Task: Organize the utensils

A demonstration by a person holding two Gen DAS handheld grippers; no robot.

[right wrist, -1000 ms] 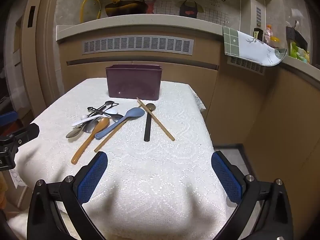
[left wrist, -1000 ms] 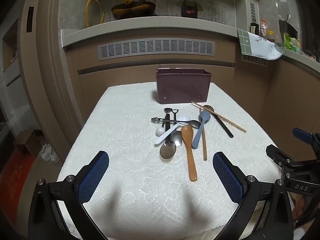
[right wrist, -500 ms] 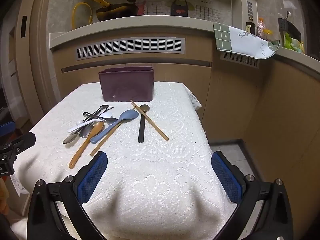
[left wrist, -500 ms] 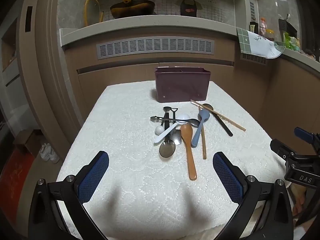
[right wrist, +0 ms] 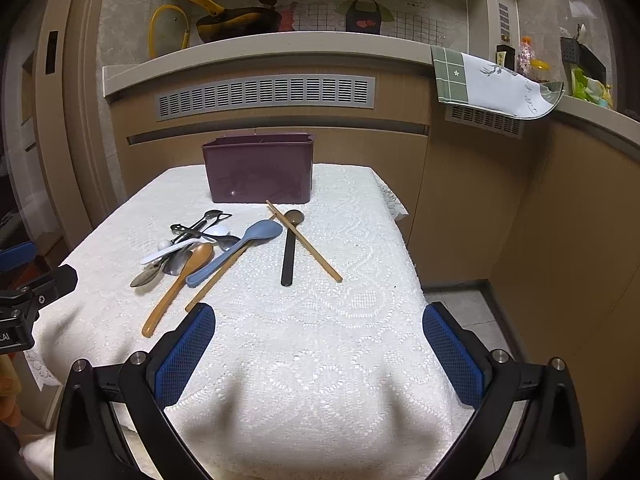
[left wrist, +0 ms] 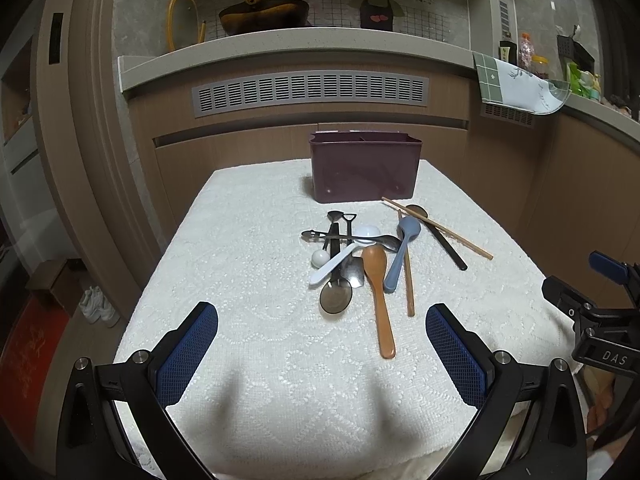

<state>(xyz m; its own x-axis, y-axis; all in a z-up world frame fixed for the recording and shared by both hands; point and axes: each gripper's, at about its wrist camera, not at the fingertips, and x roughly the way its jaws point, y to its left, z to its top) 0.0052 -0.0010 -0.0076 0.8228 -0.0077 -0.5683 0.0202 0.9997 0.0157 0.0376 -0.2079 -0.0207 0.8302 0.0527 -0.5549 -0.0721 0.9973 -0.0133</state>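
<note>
A dark purple utensil holder (left wrist: 365, 168) (right wrist: 258, 172) stands upright at the far side of the white lace-covered table (left wrist: 248, 280) (right wrist: 360, 300). In front of it lies a loose pile: a brown wooden spoon (left wrist: 378, 292) (right wrist: 176, 286), a blue-grey spoon (left wrist: 400, 256) (right wrist: 236, 250), a white spoon (left wrist: 340, 258), a metal spoon (left wrist: 336, 298), a black-handled spoon (left wrist: 440, 240) (right wrist: 289, 246) and wooden chopsticks (left wrist: 436, 226) (right wrist: 304, 240). My left gripper (left wrist: 322, 352) hangs open over the near table edge, short of the pile. My right gripper (right wrist: 319, 354) is open too, near the table's right front.
A wooden counter with a grey vent grille (left wrist: 310, 92) runs behind the table. A green checked cloth (right wrist: 492, 84) hangs from the counter on the right. Floor drops off beyond the table's right edge (right wrist: 460, 300). Shoes (left wrist: 96, 306) lie on the floor at left.
Both grippers have shifted slightly; the right view has swung a little so the table sits more centred. The utensils have not moved and both grippers stay open.
</note>
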